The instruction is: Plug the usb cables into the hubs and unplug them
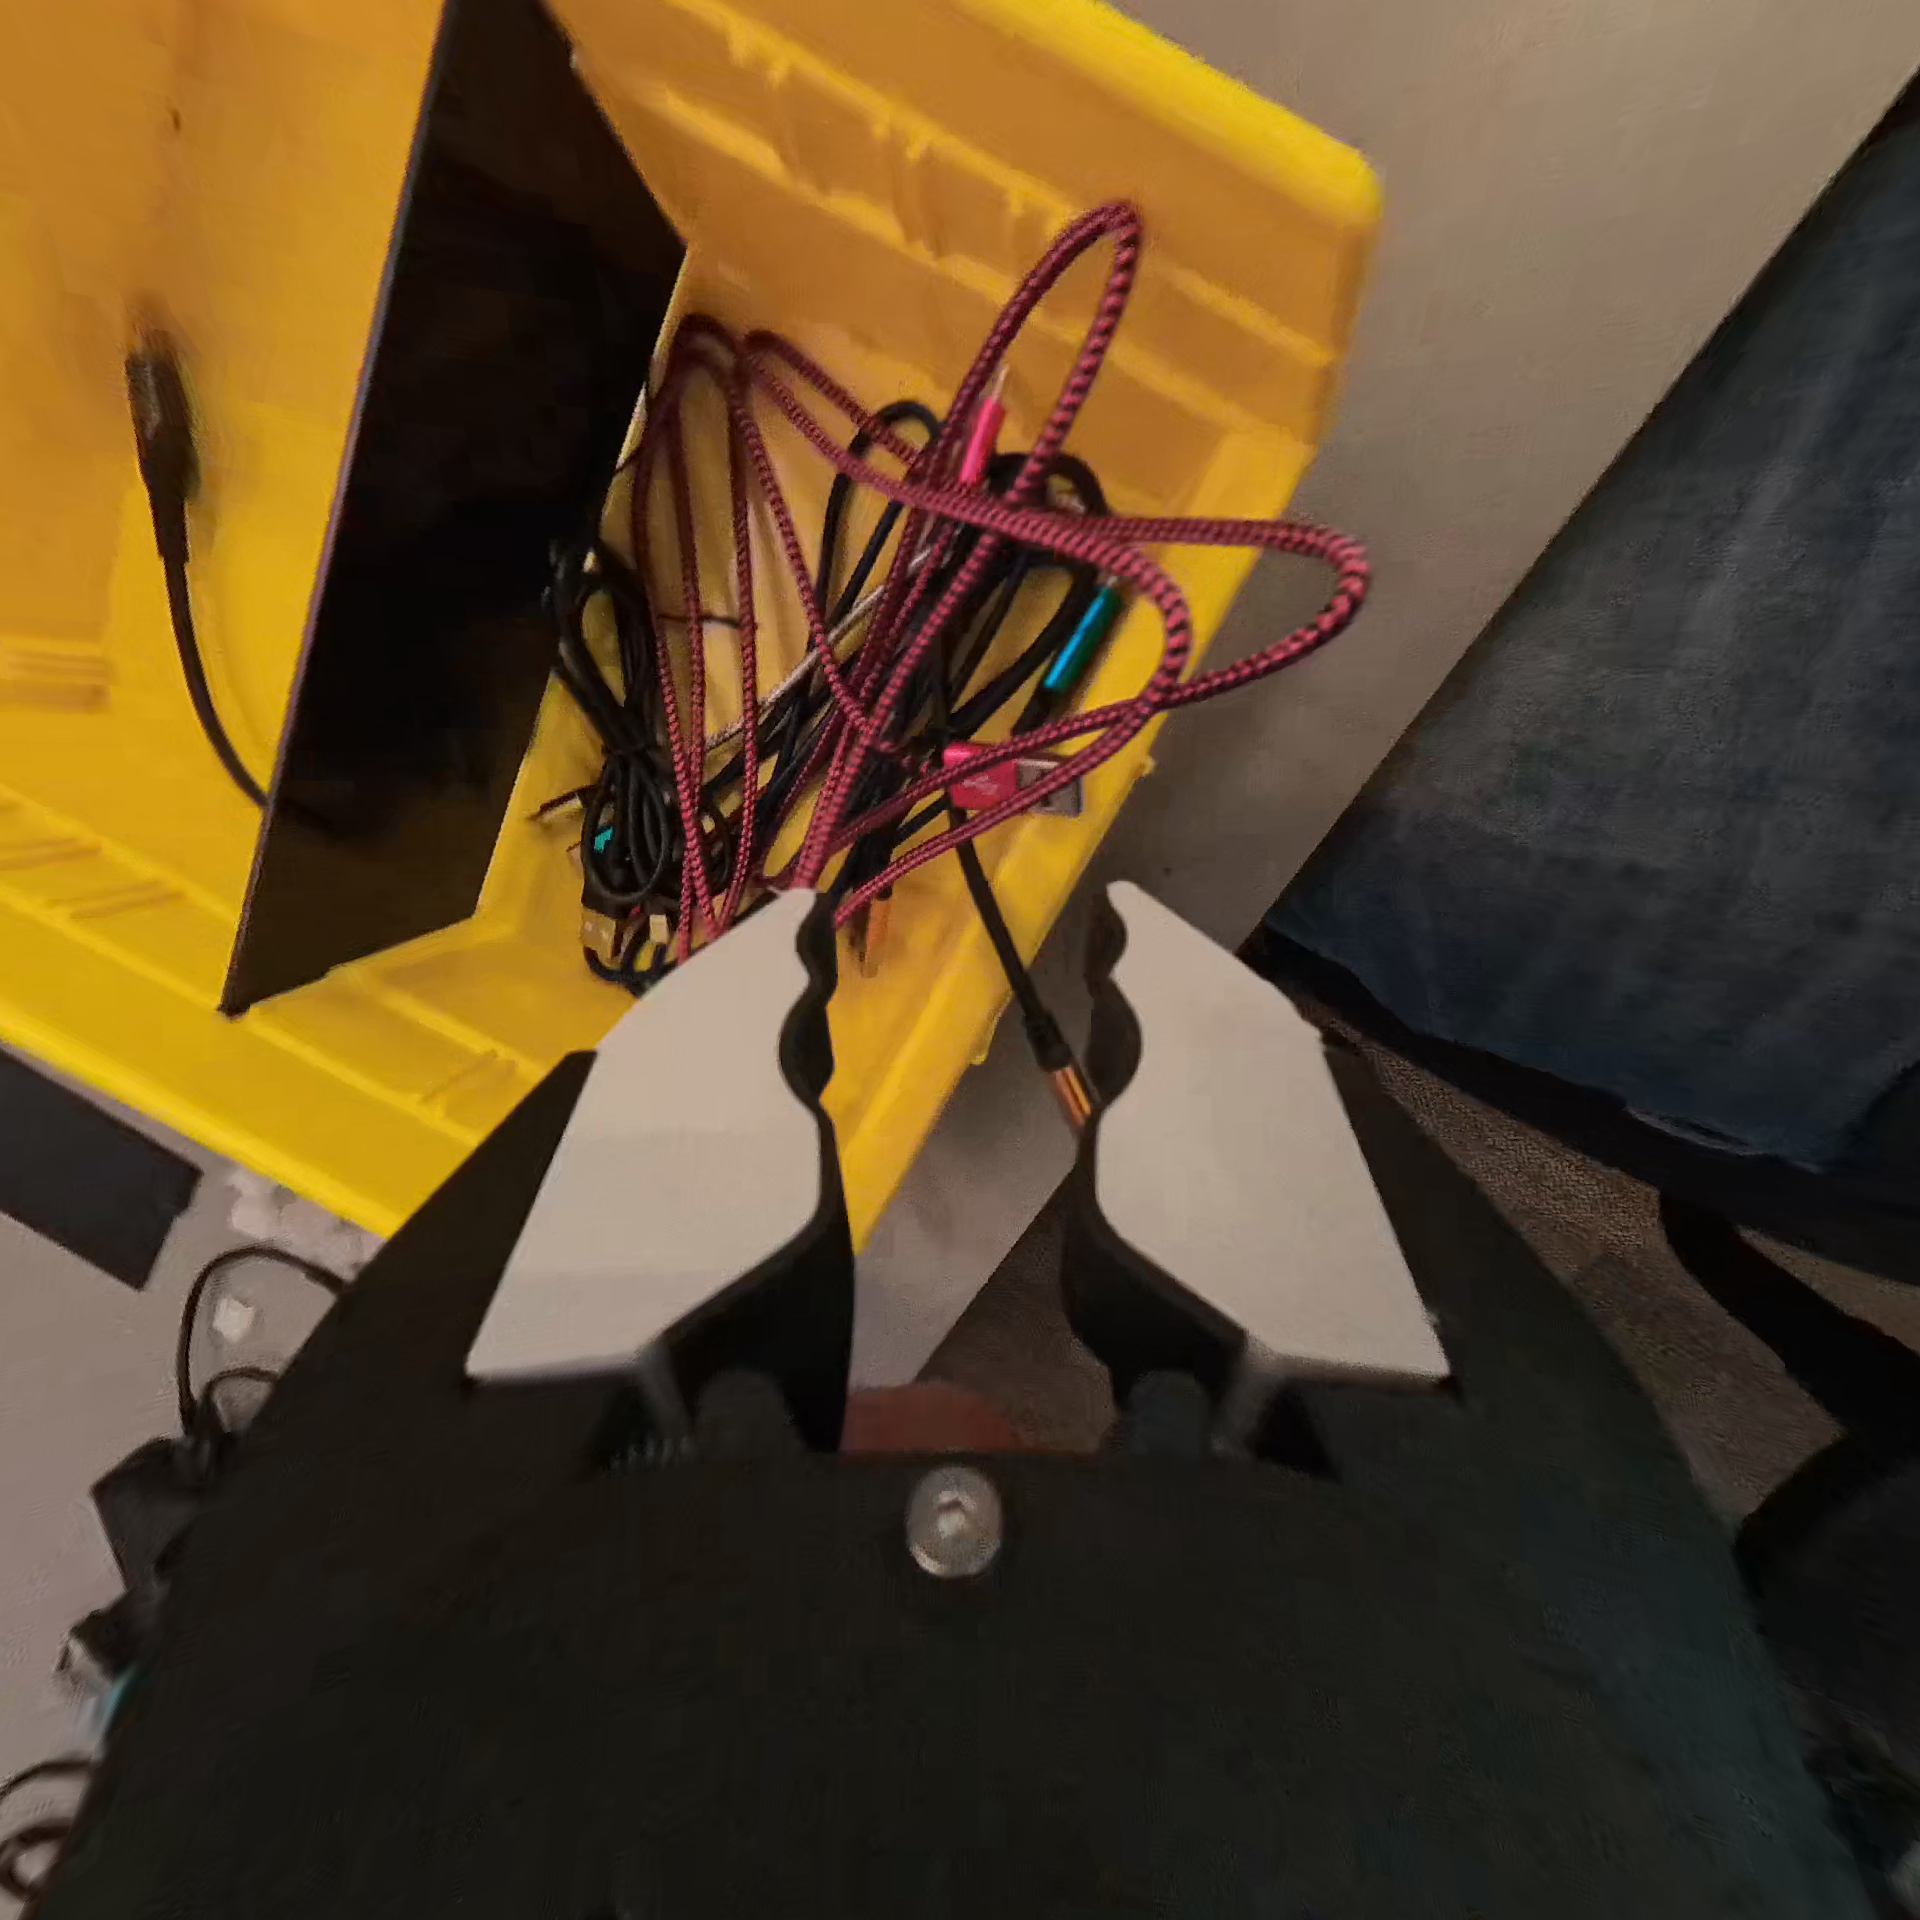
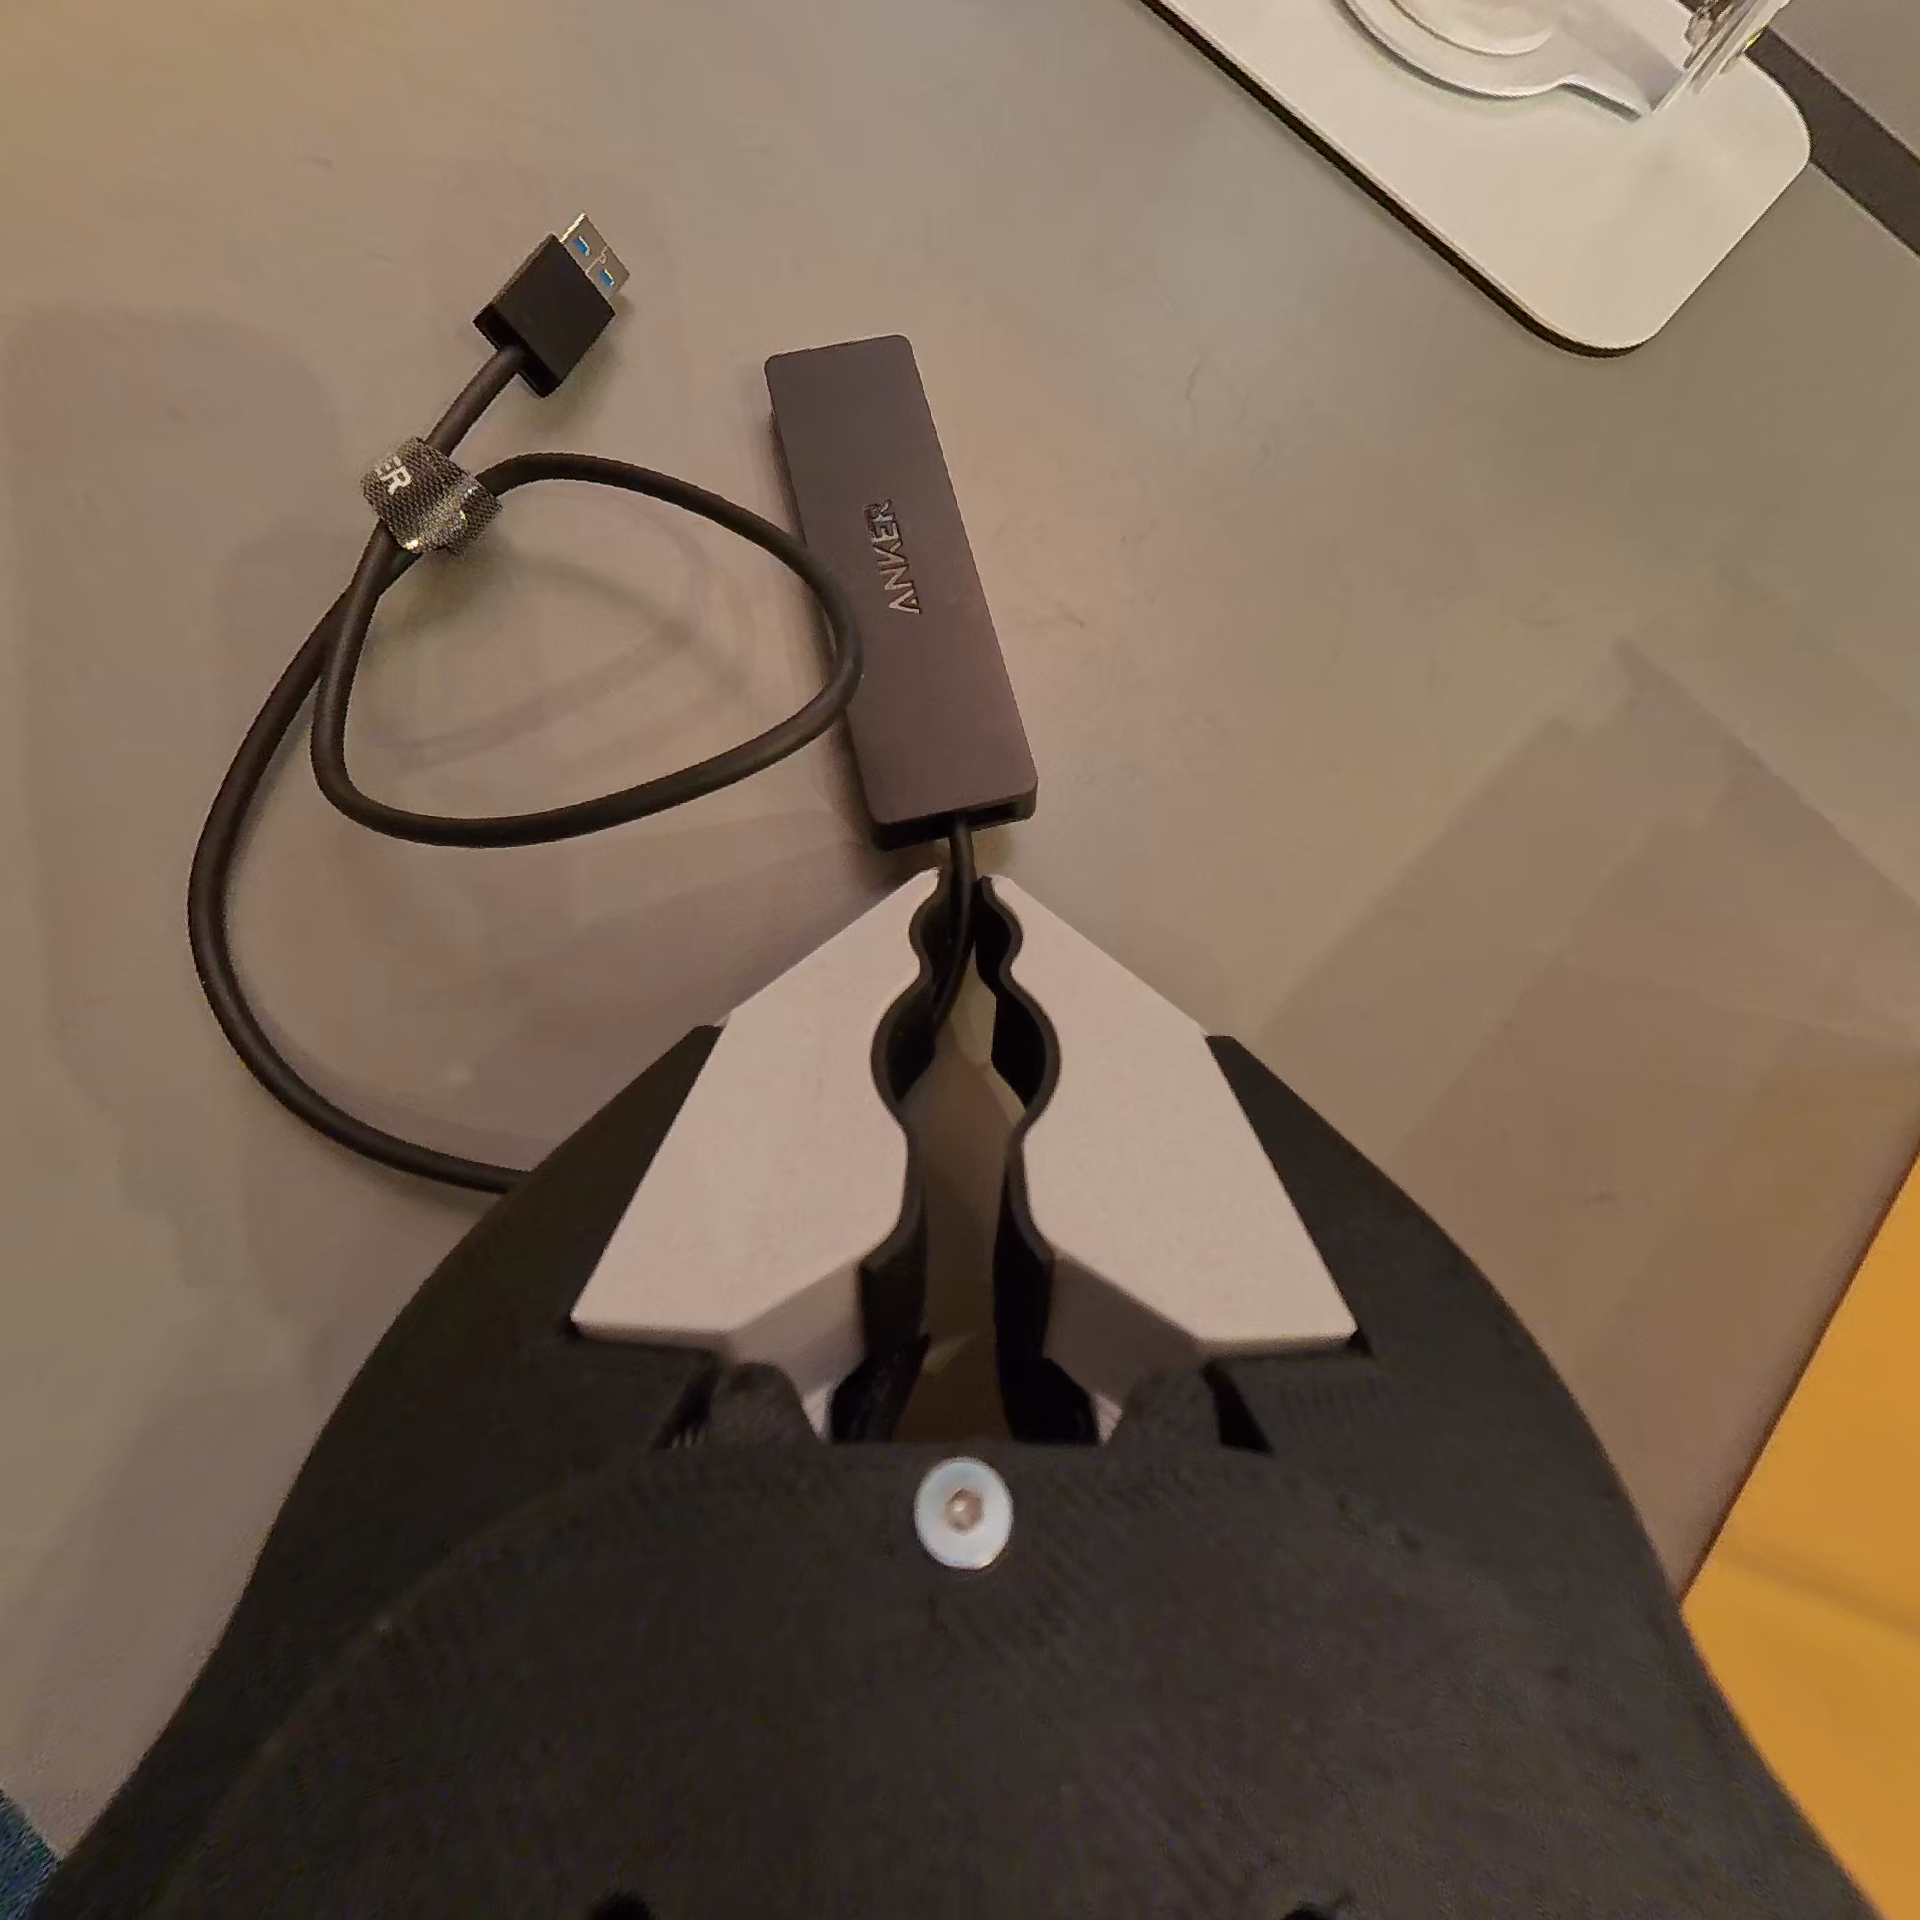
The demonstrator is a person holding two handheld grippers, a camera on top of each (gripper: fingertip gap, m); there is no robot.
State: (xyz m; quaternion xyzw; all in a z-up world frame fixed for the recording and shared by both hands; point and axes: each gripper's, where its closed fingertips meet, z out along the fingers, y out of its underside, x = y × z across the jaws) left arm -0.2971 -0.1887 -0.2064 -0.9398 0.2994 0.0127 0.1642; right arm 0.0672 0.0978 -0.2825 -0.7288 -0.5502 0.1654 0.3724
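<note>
Our right gripper [image 2: 954, 883] was pinched on the hub [image 2: 902, 582] cable [image 2: 961, 847] beside the hub on the grey table [image 2: 1351, 623]; our left gripper [image 1: 961, 904] hung open over tangled cables [image 1: 862, 644] in the yellow bin [image 1: 935, 187].

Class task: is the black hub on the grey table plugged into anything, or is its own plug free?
Free. The hub's own plug lies bare on the table, its metal end exposed.
</note>
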